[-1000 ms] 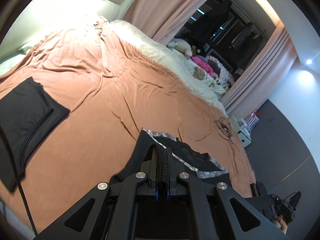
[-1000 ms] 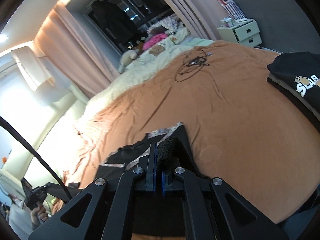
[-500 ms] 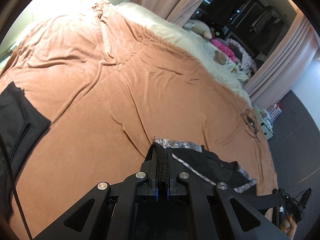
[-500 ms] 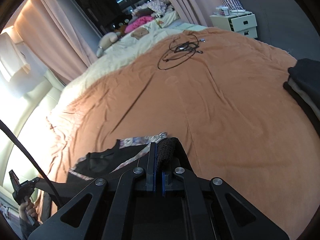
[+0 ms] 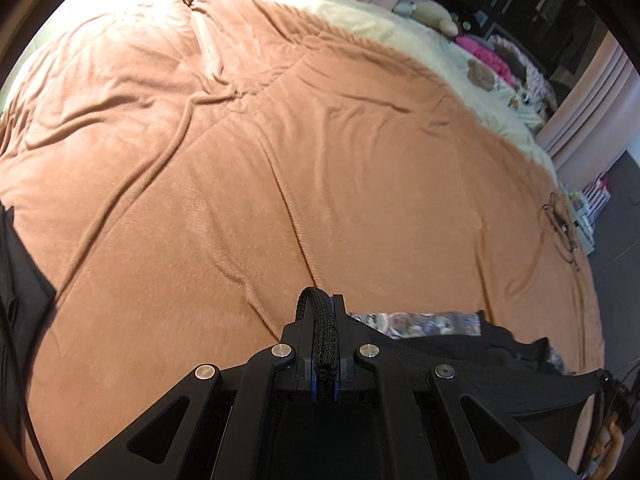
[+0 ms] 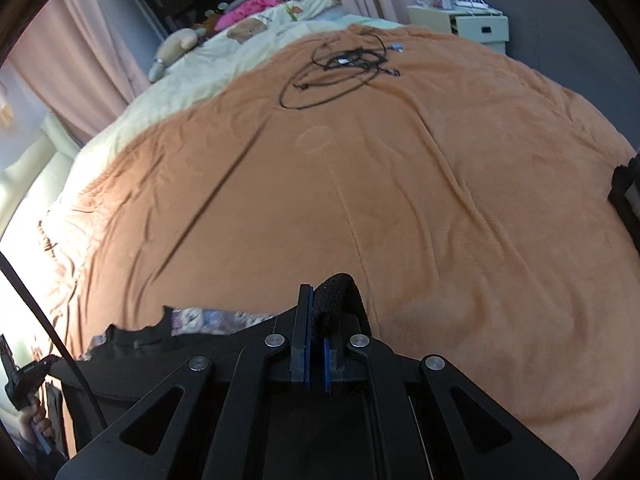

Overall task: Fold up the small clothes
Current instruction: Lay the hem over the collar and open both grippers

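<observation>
The left gripper [image 5: 325, 312] was clenched on the black ribbed edge of a small black garment [image 5: 452, 352], which stretched away toward four o'clock, low over the orange bedspread [image 5: 280, 152]. The right gripper [image 6: 320, 308] pinched the garment's other corner, the cloth running off toward eight o'clock. A tangle of black cable [image 6: 340, 68] lay at twelve o'clock in the right wrist view, well apart.

Glare upper left, dim right, fisheye edge warp, slight motion blur
</observation>
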A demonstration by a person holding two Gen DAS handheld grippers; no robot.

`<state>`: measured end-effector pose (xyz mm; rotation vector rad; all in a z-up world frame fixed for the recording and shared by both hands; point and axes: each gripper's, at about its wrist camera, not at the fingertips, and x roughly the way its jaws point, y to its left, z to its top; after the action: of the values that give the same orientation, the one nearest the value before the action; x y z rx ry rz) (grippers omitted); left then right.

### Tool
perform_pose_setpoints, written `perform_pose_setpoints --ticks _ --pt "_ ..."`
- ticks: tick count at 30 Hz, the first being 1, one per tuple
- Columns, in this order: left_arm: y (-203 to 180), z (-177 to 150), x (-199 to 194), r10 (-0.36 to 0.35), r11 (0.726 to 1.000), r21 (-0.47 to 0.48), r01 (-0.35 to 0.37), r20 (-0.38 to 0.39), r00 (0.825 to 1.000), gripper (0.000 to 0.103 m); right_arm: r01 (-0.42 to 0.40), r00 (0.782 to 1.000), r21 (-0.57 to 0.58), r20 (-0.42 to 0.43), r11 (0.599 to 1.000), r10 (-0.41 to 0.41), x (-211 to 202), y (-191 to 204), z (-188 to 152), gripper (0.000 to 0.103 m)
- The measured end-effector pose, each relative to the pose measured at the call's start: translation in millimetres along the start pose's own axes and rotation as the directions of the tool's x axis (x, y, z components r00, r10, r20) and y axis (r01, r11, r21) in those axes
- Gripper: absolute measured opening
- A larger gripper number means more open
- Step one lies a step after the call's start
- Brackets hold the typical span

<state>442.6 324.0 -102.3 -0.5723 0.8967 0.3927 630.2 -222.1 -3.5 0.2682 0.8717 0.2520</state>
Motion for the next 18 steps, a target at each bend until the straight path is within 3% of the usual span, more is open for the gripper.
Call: perform_pose_setpoints --ticks 4,5,6,7,8,9,11,18 --pt "-2 3 25 0.058 0.998 0.021 -0.058 -0.041 0.997 0.011 -0.003 1.0 -0.007 -0.009 1.0 0.003 8 12 2 0.004" --pt "-3 4 29 0.074 0.997 0.029 -0.073 -0.053 0.996 0.022 -0.002 1.0 -0.011 -0.012 1.0 0.002 10 14 3 0.011" --pt "-3 4 30 0.096 0.995 0.037 -0.093 -0.058 0.994 0.029 0.001 1.0 -0.021 -0.011 1.0 -0.001 9 16 3 0.024" --pt "-3 3 28 0.107 0.993 0.046 -0.105 -0.05 0.993 0.046 0.005 1.0 -0.036 -0.002 0.999 -0.005 5 19 2 0.037" --pt "-2 3 23 0.103 0.994 0.051 -0.102 -0.035 0.994 0.062 0.013 1.0 -0.051 0.02 0.999 -0.012 0 20 2 0.068" --pt "-2 3 20 0.1 0.994 0.053 -0.098 -0.022 0.995 0.067 0.02 0.999 -0.064 0.041 0.998 -0.018 -6 16 -2 0.076" --pt "-3 1 10 0.093 0.993 0.08 -0.092 -0.003 0.996 0.069 0.018 0.999 -0.093 0.035 0.996 -0.015 -15 17 -6 0.076" --pt "-16 -19 7 0.143 0.959 0.256 -0.12 -0.075 0.987 0.069 0.067 0.995 -0.22 -0.059 0.973 -0.082 -17 25 -23 0.076"
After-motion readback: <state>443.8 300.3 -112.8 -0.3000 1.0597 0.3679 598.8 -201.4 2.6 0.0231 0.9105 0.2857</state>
